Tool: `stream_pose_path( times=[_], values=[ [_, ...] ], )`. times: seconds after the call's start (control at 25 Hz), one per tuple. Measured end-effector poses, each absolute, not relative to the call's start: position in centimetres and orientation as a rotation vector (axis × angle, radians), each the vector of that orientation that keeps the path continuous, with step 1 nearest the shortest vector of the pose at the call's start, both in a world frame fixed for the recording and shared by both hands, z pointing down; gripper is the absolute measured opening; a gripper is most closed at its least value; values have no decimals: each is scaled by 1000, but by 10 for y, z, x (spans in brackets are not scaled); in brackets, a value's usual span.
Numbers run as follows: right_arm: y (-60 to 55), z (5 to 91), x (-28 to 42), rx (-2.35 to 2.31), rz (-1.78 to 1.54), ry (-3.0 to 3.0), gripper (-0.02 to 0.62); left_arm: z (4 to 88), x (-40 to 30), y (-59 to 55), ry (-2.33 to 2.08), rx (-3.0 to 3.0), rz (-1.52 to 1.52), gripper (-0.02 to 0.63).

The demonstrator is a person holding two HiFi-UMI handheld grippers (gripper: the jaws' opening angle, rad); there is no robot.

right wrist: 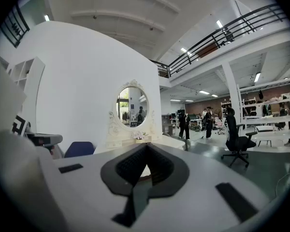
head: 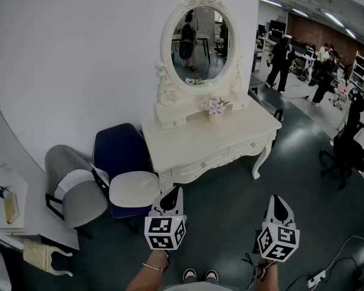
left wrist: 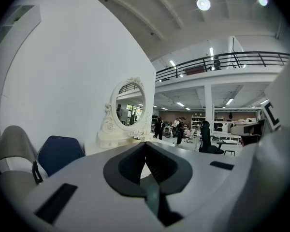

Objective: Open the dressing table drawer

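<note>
A white dressing table (head: 213, 137) with an oval mirror (head: 198, 40) stands against the white wall. Its two front drawers (head: 201, 164) are closed, each with a small knob. My left gripper (head: 175, 190) hovers in front of the table's left front corner, well short of the drawers, with its jaws shut and nothing in them. To the right, my right gripper (head: 276, 197) hangs over the dark floor, also shut and holding nothing. In the left gripper view the left gripper (left wrist: 145, 143) points level toward the table (left wrist: 135, 140). In the right gripper view the right gripper (right wrist: 146, 145) does likewise.
A blue-backed chair (head: 119, 150) and a grey chair (head: 73, 190) stand left of the table, close to my left gripper. A small pot of flowers (head: 215, 107) sits on the tabletop. A black office chair (head: 346, 150) is at right. People (head: 279, 59) stand far behind.
</note>
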State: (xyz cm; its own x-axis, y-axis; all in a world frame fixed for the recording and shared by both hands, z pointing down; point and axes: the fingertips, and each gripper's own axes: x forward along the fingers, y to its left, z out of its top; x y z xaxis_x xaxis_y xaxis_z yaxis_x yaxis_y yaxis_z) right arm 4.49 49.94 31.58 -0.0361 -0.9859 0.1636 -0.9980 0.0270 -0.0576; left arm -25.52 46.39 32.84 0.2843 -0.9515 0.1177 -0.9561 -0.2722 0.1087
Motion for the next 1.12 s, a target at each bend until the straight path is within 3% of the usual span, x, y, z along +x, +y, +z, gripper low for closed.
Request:
stream_pose_path(
  times=[0.84, 1.12],
  values=[
    [500, 316, 54, 2118, 218, -2224, 8, 326, -244, 467, -1804, 2386, 46, 18],
    [502, 316, 59, 2126, 216, -2220, 41, 327, -240, 468, -1799, 2385, 51, 18]
  ],
)
